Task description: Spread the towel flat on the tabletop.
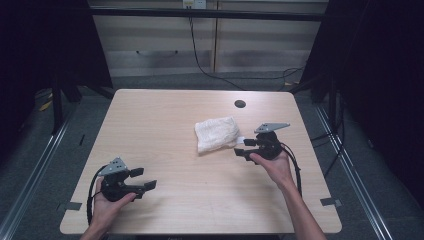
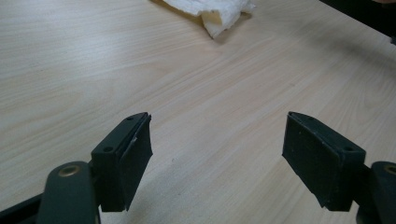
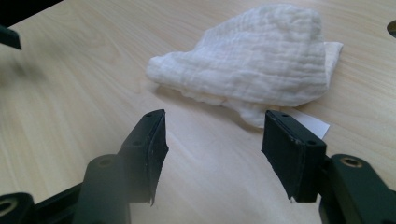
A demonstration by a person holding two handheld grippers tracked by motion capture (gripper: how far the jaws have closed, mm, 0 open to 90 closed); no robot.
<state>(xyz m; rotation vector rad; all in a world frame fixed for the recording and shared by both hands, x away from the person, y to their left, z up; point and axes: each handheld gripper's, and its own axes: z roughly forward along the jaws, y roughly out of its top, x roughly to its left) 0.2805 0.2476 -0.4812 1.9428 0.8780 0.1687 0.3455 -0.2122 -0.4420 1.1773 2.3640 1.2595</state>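
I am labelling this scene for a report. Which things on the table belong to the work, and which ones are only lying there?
Part of the work:
- white cloth, folded, just ahead of the open right gripper
- left gripper, open, waiting near the table edge

Only lying about:
- round hole in the table
- cables on the floor behind

Two black rubber-padded jaws of the left gripper [image 2: 217, 161] spread wide over bare pale wood-grain tabletop [image 2: 140, 70], nothing between them; crumpled white cloth [image 2: 212, 11] lying well beyond, at the top edge, partly cut off
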